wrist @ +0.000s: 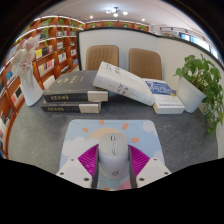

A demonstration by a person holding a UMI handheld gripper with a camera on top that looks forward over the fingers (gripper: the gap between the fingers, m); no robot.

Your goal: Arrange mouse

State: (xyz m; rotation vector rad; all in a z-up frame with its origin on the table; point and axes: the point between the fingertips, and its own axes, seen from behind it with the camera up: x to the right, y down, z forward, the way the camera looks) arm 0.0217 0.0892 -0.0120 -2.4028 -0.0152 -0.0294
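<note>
Between the fingers (113,163) sits the mouse (113,148), books (78,92) beyond.

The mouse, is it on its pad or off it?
On: the mouse rests upon the mouse pad, between the open fingers.

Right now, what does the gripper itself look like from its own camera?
The gripper shows two pale grey, blocky fingers with angular ends. Each carries a magenta pad on its inner face, wedge-shaped from this view. No cables, markings or sleeve are in view.
</note>
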